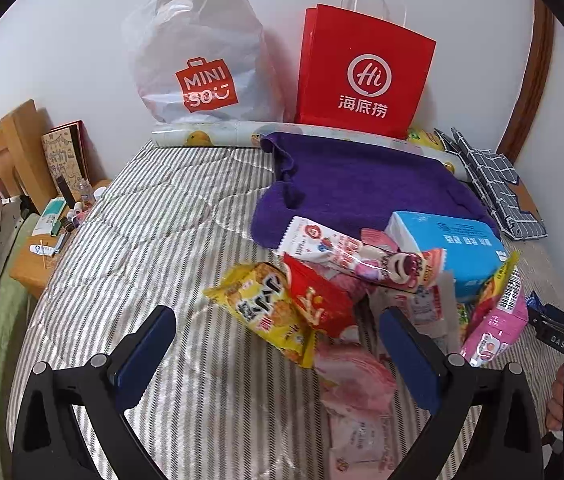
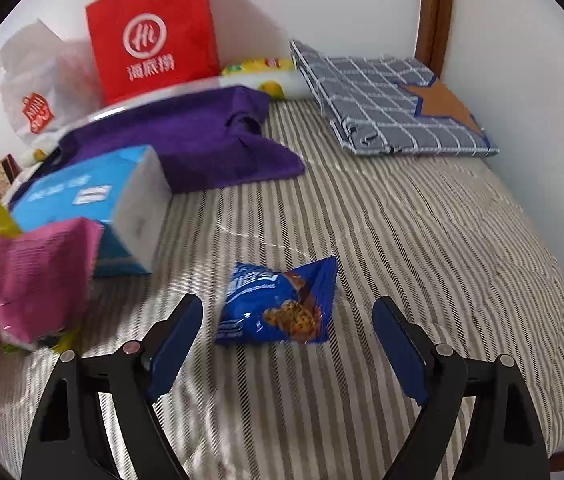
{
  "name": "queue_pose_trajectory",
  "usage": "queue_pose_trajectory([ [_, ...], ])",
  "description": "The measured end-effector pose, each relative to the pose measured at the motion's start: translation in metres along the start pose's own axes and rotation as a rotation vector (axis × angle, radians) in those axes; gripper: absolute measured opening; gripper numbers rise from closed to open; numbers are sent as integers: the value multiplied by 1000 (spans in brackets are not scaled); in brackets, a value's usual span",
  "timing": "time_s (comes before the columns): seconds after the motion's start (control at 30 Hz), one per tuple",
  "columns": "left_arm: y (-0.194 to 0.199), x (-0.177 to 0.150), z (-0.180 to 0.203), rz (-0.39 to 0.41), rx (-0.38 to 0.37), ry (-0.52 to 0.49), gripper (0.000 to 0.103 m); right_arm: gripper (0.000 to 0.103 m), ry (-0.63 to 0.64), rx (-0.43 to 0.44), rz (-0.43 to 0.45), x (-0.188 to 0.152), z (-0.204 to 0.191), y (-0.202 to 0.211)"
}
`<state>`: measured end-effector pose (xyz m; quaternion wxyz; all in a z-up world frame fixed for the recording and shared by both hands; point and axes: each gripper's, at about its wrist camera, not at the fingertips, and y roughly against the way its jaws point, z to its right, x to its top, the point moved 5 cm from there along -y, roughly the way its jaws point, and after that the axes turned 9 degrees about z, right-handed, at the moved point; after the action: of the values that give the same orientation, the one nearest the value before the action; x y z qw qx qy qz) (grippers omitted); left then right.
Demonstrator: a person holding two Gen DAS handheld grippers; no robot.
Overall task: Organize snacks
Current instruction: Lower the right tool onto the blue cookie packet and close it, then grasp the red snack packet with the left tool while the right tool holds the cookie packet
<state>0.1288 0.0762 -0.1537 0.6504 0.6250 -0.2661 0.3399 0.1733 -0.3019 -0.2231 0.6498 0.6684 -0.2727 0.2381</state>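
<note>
A heap of snack packets lies on the striped bed. In the left wrist view a yellow cracker packet (image 1: pixel 266 312), a red packet (image 1: pixel 318 300), a long white-and-pink packet (image 1: pixel 362 256), pale pink packets (image 1: pixel 354 376) and a blue box (image 1: pixel 450 248) are piled together. My left gripper (image 1: pixel 278 320) is open and hovers just above the yellow and red packets, which show between its fingers. In the right wrist view a blue cookie packet (image 2: pixel 282 304) lies apart on the bed. My right gripper (image 2: pixel 288 312) is open around it, and its pads do not touch the packet.
A red paper bag (image 1: pixel 362 76) and a white plastic bag (image 1: pixel 202 64) stand against the wall. A purple towel (image 1: pixel 362 184) and a folded checked cloth (image 2: pixel 386 104) lie behind the heap. A cluttered wooden bedside shelf (image 1: pixel 58 232) is at the left.
</note>
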Motion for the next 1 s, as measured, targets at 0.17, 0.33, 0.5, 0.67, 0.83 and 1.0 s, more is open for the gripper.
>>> queue_pose_trajectory([
  [0.17, -3, 2, -6, -1, -8, 1, 102, 75, 12, -16, -14, 2, -1, -9],
  [0.33, -10, 1, -10, -15, -31, 17, 102, 52, 63, -21, 6, 1, -11, -5],
  [0.5, -13, -5, 3, -42, -107, -5, 102, 48, 75, -25, 36, 4, -14, 2],
  [0.67, -17, -9, 12, -54, -116, -30, 102, 48, 69, -16, 67, 9, -15, 13],
  [0.83, -28, -12, 22, -76, -125, -45, 86, 48, 43, 6, 86, 10, -13, 24],
  [1.0, -43, -16, 24, -115, -99, -47, 65, 48, 30, 0, 90, 6, -8, 30],
])
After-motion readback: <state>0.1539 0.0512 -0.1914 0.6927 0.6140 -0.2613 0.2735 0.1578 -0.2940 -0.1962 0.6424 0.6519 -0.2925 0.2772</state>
